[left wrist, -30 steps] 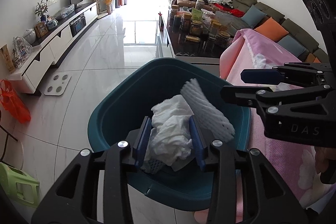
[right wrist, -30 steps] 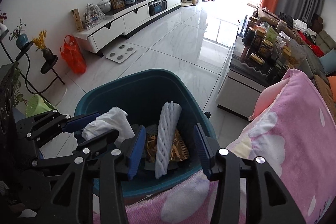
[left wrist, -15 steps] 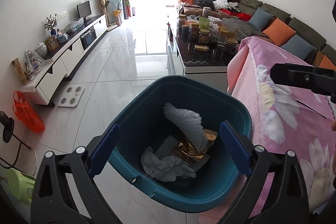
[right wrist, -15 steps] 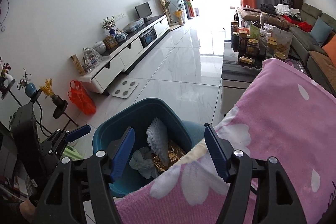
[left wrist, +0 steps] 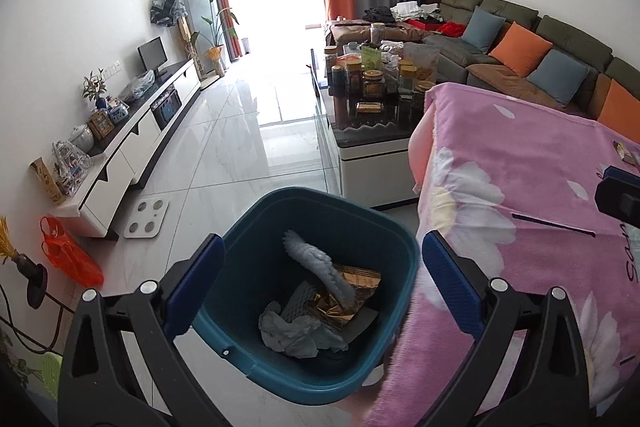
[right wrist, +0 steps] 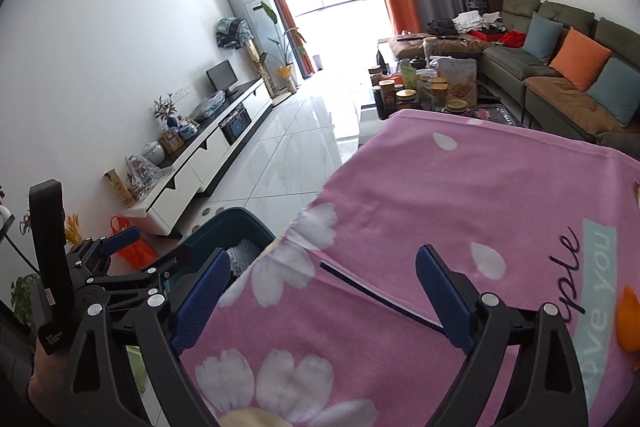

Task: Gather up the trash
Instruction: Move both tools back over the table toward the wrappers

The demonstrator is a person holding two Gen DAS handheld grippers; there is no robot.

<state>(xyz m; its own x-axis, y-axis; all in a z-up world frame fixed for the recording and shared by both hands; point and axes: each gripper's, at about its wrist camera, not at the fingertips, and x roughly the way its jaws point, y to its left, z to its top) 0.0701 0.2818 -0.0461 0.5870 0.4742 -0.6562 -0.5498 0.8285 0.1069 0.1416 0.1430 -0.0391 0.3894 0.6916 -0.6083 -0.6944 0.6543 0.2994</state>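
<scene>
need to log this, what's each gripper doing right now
left gripper: open, empty, above the bin
right gripper: jaws opening, empty, over the pink blanket

In the right wrist view, most of the dark teal plastic bin (right wrist: 236, 223) is hidden behind the pink flowered blanket (right wrist: 400, 195). An orange object (right wrist: 629, 323) is cut off at the right edge and cannot be identified. Labels on the coffee-table jars (left wrist: 374, 83) are too small to be read.
</scene>
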